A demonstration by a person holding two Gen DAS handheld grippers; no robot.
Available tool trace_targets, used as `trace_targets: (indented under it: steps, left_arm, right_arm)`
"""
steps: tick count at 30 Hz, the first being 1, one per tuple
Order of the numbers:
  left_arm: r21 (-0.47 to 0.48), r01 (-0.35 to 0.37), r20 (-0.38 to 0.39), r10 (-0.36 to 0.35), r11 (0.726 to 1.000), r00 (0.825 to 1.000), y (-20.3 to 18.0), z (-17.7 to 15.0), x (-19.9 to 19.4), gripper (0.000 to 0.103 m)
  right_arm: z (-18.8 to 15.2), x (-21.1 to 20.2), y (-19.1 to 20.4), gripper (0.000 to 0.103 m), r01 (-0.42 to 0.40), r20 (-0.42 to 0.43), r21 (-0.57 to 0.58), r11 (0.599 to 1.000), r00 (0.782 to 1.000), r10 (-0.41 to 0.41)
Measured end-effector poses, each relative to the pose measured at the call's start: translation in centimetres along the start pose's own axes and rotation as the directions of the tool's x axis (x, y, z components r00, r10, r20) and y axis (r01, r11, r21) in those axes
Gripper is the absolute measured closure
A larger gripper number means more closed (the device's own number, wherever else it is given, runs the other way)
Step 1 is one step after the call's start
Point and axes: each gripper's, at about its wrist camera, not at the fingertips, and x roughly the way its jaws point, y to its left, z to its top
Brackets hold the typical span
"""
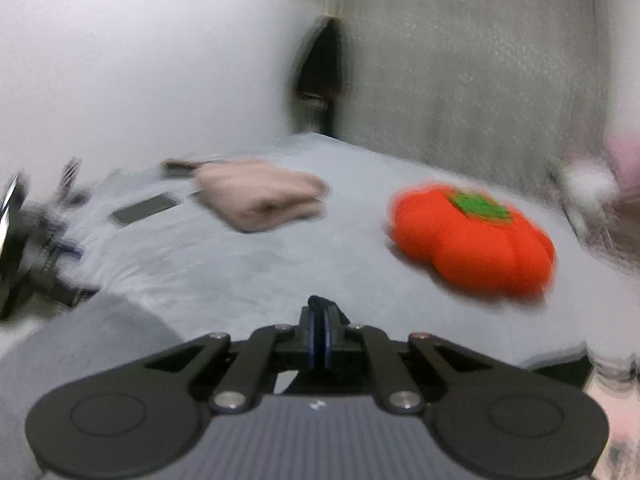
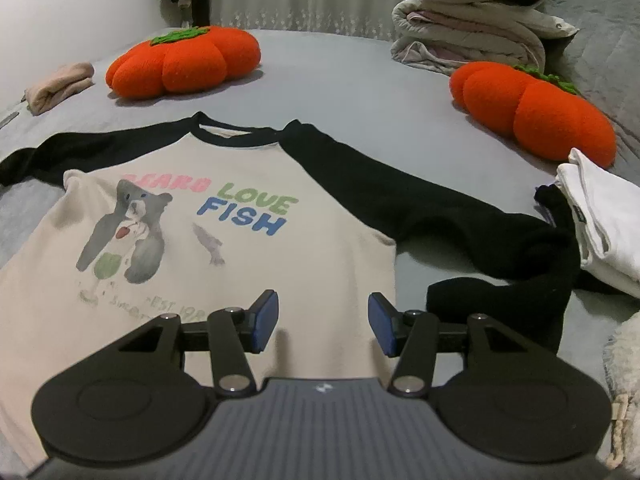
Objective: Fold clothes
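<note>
A cream raglan shirt (image 2: pixel 248 256) with black sleeves and a bear print lies flat, front up, on the grey bed (image 2: pixel 352 92). Its right sleeve (image 2: pixel 460 216) bends back at the cuff, and its left sleeve (image 2: pixel 80 148) runs off toward the left edge. My right gripper (image 2: pixel 323 312) hovers open over the shirt's lower hem with nothing between its blue pads (image 2: pixel 266 316). In the blurred left wrist view my left gripper (image 1: pixel 320 316) is shut, and a small tuft of black fabric (image 1: pixel 320 302), seemingly the sleeve, sticks out of its tips above the bed.
Two orange pumpkin cushions (image 2: pixel 184 60) (image 2: pixel 536 108) sit on the bed. A folded beige garment (image 1: pixel 260 196) and a dark phone (image 1: pixel 144 208) lie at the far left. Folded white clothes (image 2: pixel 600 224) and a pile of bedding (image 2: pixel 472 32) are at the right. Black equipment (image 1: pixel 24 240) stands at the left edge.
</note>
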Motion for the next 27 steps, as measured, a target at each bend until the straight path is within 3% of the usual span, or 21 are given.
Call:
trace_targets:
  steps: [3,10,19,24,27]
  left_arm:
    - [-0.163,-0.050,0.004,0.051,0.985,0.999,2.8,1.1,1.4,0.098]
    - [-0.313,-0.131,-0.053,0.120,0.941,0.991,6.9,1.8,6.3,0.099]
    - [-0.286,-0.195,-0.061,0.185,0.938,0.981,7.5,2.4,10.2,0.099]
    - [-0.224,-0.260,-0.095,0.244,0.939,0.965,7.5,1.8,12.7,0.103]
    - [-0.205,-0.255,-0.142,0.229,0.945,0.963,7.7,1.2,13.4,0.103]
  right_arm:
    - [-0.2,0.3,0.3,0.049,0.000,-0.011,-0.009,1.000,1.000,0.000]
    - [-0.4,0.7,0.3,0.049,0.001,-0.021,-0.001,1.000,1.000,-0.001]
    - [-0.5,1.1,0.2,0.049,0.011,-0.029,-0.006,1.000,1.000,-0.012]
    - [-0.7,1.4,0.1,0.049,0.015,-0.039,-0.005,1.000,0.999,-0.015]
    - [-0.6,1.5,0.1,0.049,0.014,-0.040,-0.006,1.000,0.999,-0.014]
